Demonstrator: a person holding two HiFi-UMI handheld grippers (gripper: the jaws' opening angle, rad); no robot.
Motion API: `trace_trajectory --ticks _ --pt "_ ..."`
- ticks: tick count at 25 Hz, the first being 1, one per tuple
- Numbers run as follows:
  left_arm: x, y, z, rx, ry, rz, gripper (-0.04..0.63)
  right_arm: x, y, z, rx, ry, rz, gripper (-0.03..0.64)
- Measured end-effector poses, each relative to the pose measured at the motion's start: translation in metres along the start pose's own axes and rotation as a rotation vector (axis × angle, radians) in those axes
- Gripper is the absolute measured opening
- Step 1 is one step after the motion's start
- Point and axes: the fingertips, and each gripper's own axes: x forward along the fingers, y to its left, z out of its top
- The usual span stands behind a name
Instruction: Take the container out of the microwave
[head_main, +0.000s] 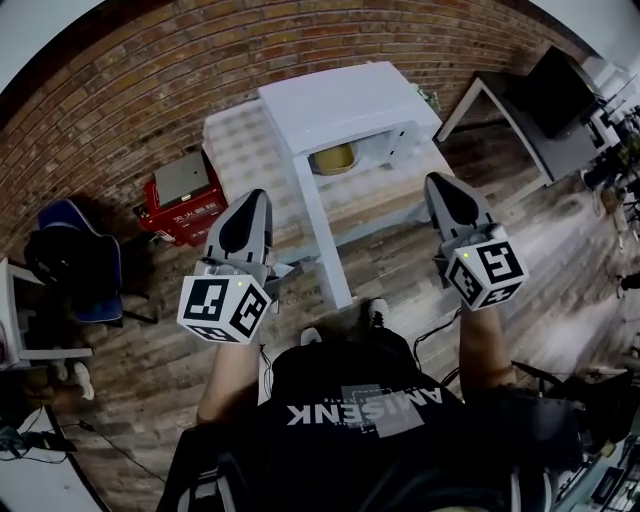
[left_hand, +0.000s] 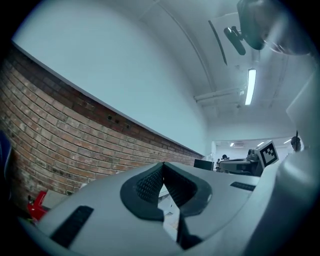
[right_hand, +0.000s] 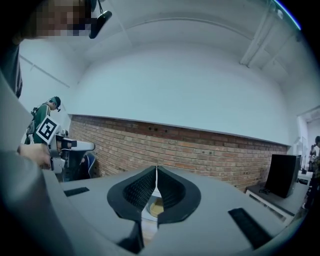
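A white microwave (head_main: 340, 105) stands on a pale table (head_main: 235, 150) against the brick wall. Its door (head_main: 322, 235) is swung open toward me. Inside sits a yellowish container (head_main: 335, 158); a sliver of this container (right_hand: 156, 207) also shows through the gap below the right jaws. My left gripper (head_main: 256, 195) is held in front of the table, left of the open door, shut and empty. My right gripper (head_main: 437, 180) hovers right of the microwave, also shut with nothing in it. The left gripper (left_hand: 162, 167) and the right gripper (right_hand: 156, 170) both have their tips pressed together.
A red case (head_main: 185, 195) lies on the floor left of the table, and a blue chair (head_main: 75, 255) stands further left. A dark desk with a monitor (head_main: 545, 105) fills the right side. Cables run over the wooden floor near my feet.
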Motion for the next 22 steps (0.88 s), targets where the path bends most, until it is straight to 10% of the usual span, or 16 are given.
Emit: trace_trajectory --ticks 22 --pt "0.09 -0.059 -0.003 0.149 -0.002 0.168 0.014 0.092 -0.108 0.002 -0.036 -0.061 0.227 0.043"
